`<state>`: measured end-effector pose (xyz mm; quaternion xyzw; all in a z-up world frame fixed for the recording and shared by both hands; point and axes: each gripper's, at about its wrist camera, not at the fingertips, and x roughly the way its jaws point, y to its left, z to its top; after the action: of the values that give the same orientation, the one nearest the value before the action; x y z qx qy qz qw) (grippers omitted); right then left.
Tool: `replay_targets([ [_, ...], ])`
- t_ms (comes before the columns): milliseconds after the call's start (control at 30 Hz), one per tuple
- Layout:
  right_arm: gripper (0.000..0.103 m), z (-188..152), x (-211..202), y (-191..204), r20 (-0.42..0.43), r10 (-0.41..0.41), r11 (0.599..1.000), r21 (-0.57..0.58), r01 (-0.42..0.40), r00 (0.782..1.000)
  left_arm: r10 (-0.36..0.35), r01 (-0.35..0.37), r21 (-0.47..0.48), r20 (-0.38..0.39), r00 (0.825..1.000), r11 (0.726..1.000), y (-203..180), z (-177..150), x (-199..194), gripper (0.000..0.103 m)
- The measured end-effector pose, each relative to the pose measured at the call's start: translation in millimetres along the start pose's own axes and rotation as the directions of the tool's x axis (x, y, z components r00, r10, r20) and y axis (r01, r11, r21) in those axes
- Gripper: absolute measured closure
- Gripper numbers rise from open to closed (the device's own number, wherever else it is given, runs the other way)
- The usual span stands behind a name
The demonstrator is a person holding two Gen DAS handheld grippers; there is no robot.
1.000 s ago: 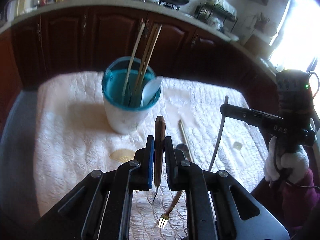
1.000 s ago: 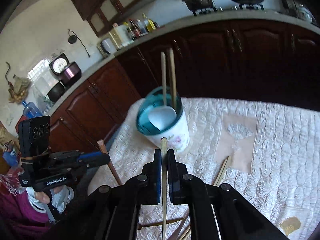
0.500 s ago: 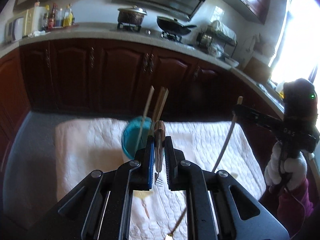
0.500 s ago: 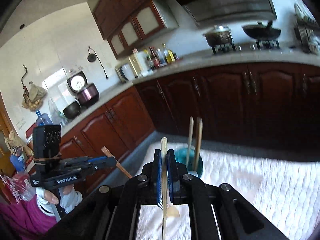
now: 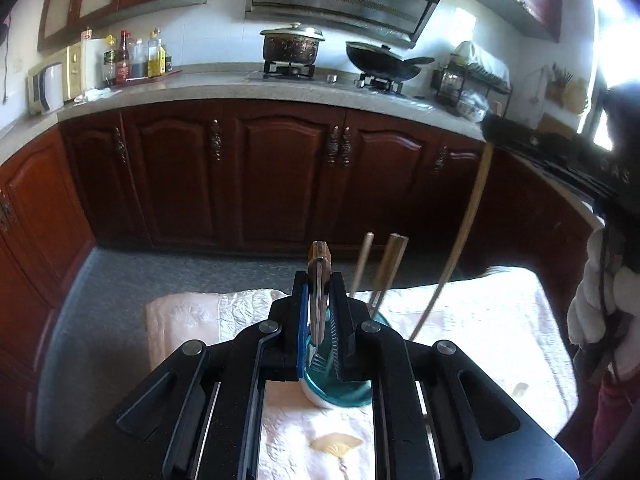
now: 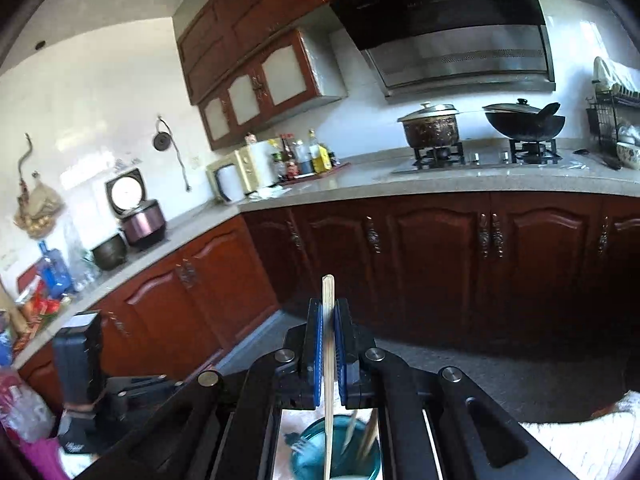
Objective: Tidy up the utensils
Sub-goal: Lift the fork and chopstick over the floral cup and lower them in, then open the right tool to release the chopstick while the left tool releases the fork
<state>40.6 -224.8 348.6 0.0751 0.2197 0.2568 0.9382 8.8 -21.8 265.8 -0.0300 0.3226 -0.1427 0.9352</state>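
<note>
My left gripper is shut on a wooden-handled fork, held upright with its tines down over the teal-rimmed cup. Two chopsticks stand in that cup. My right gripper is shut on a bamboo chopstick, held upright with its lower end over the same cup. The right gripper also shows in the left wrist view, holding the chopstick slanted toward the cup. The left gripper shows at the lower left of the right wrist view.
The cup stands on a table under a white quilted cloth. Dark wooden cabinets and a counter with pots run behind. Grey floor lies between table and cabinets.
Both grippers have risen and tilted up, carrying the fork and the chopstick from near the cloth to above the cup. The cup now sits low between the fingers in both views.
</note>
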Motion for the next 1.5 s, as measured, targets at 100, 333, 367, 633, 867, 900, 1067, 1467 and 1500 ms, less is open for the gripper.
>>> replay_targets([
  [100,0.098,-10.0,27.4,-9.5,-0.023,-0.026,1.0,0.01,0.026,0.999,0.002,-0.002,-0.009,-0.033,0.999,1.0,2.2,-5.5,22.6,0.094],
  [333,0.098,-48.3,66.7,-30.8,-0.095,-0.039,0.998,0.039,0.042,0.995,0.006,-0.007,-0.006,-0.086,0.996,1.0,-0.3,-19.4,56.7,0.094],
  [367,0.098,-53.5,70.1,-32.6,-0.112,-0.031,0.998,0.044,0.036,0.993,0.006,-0.006,-0.005,-0.09,0.996,1.0,-0.8,-20.4,58.9,0.094],
  [633,0.098,-93.5,88.9,-42.6,-0.224,-0.008,0.998,0.061,0.022,0.975,0.006,-0.007,-0.013,-0.134,0.991,1.0,-6.4,-35.6,79.2,0.094],
  [867,0.078,-99.5,85.7,-52.0,-0.25,0.026,0.993,0.122,0.005,0.968,0.016,-0.019,-0.018,-0.125,0.992,1.0,-8.2,-34.1,76.1,0.094],
  [900,0.077,-99.4,80.9,-50.6,-0.244,0.03,0.993,0.121,0.0,0.969,0.014,-0.016,-0.022,-0.127,0.992,1.0,-7.9,-34.2,75.2,0.094],
  [1067,0.077,-100.3,68.7,-49.5,-0.241,0.027,0.993,0.116,0.002,0.97,0.003,-0.008,-0.041,-0.131,0.991,0.999,-7.6,-36.6,71.4,0.093],
  [1467,0.077,-111.4,40.1,-47.7,-0.246,0.019,0.991,0.134,0.015,0.969,0.001,-0.007,-0.056,-0.096,0.995,0.998,-11.7,-40.2,50.5,0.06],
  [1500,0.077,-112.5,36.4,-46.9,-0.247,0.016,0.991,0.134,0.017,0.969,0.002,-0.007,-0.056,-0.092,0.996,0.998,-12.1,-40.8,48.3,0.059],
])
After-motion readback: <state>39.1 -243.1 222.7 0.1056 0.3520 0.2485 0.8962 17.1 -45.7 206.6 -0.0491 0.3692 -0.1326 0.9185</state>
